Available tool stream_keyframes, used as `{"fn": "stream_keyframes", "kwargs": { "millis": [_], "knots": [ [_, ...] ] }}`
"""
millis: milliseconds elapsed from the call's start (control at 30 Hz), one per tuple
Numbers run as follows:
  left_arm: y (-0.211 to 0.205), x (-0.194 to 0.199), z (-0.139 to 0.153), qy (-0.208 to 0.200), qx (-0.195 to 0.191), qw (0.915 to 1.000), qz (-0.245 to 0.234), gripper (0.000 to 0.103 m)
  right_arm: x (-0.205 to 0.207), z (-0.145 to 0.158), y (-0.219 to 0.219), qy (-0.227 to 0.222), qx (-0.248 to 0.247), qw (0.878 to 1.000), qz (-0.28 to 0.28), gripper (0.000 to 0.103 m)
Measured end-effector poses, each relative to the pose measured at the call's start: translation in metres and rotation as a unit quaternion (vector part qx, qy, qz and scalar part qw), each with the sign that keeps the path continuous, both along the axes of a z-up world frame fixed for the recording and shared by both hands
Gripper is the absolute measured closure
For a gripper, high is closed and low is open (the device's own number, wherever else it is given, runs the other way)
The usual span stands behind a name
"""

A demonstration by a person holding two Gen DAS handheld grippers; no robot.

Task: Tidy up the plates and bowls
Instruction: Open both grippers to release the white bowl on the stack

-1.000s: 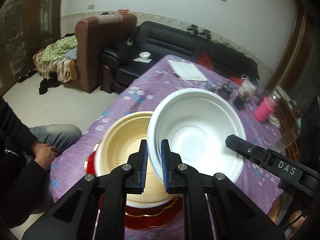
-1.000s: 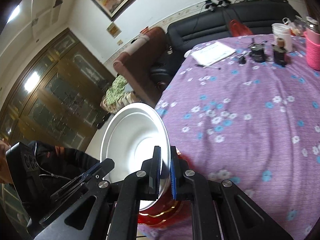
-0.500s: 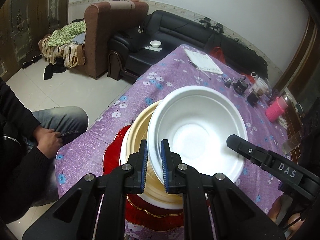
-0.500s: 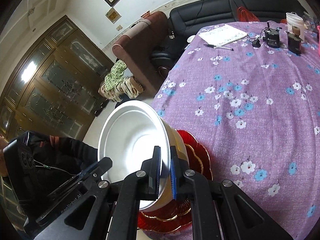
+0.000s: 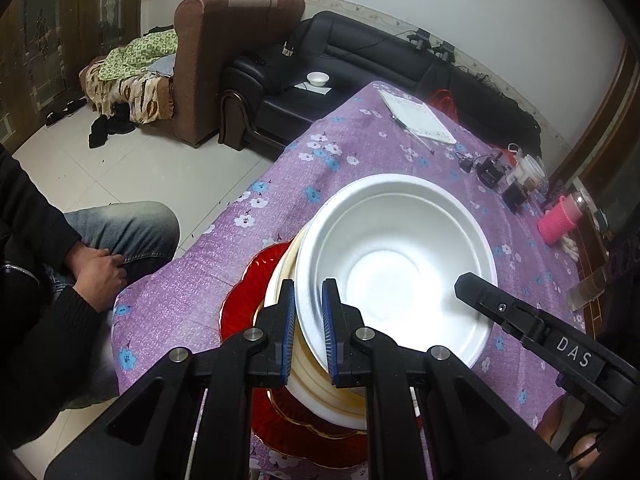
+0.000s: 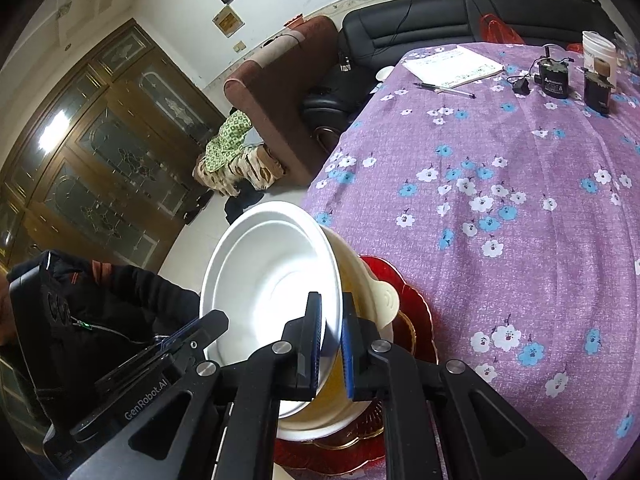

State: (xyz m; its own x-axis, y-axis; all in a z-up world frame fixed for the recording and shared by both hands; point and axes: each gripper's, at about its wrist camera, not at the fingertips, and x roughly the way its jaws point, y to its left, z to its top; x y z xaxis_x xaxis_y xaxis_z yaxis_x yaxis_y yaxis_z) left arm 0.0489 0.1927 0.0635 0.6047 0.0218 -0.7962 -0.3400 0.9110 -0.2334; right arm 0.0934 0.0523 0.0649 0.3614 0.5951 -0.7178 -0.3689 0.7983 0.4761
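The white bowl [image 5: 394, 264] is round, so it has no long axis; its mouth faces up and is tipped, the rim higher on the left claw's side. It sits partly inside a cream bowl [image 6: 370, 288], which stands on a red plate [image 5: 240, 292] with a gold-trimmed scalloped edge. The stack is at the near left corner of the surface [image 6: 500, 160], just beside its left edge.

The left claw [image 5: 309, 320] is clamped on the white bowl's near rim, one blue pad inside the bowl and one outside. The right claw [image 6: 331, 344] is clamped on the opposite rim in the same way, its outer finger lying over the cream bowl's wall. Both claws point steeply down at the stack from the near side, each slanting in toward the other.

"DAS" is printed in white on the right claw's arm in the left wrist view; "GenRobot.AI" reads on the left claw's arm in the right wrist view.

Toward the far edge of the purple flowered cloth lie a notepad [image 6: 454, 65] with a pen [image 6: 444, 90] just beside it, two small black devices and a white cup; their labels are too small to read. A seated person's hand [image 5: 98, 276] rests on a knee beside the left edge.
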Motion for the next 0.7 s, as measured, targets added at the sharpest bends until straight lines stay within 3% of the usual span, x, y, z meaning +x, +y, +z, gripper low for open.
{"fn": "stream_keyframes", "kwargs": {
  "millis": [500,667,700],
  "knots": [
    [-0.002,-0.003,0.003,0.003,0.017,0.9998,-0.006,0.091,-0.011,0.002,0.014,-0.056,-0.047,0.997,0.006,0.091],
    [-0.001,-0.011,0.011,-0.005,0.054,0.9985,-0.001,0.057,-0.014,-0.001,0.02,-0.078,-0.073,0.994,0.003,0.091],
    [0.001,-0.011,0.012,-0.007,0.053,0.9986,-0.001,0.057,-0.013,-0.002,0.019,-0.077,-0.074,0.994,0.001,0.091]
  ]
}}
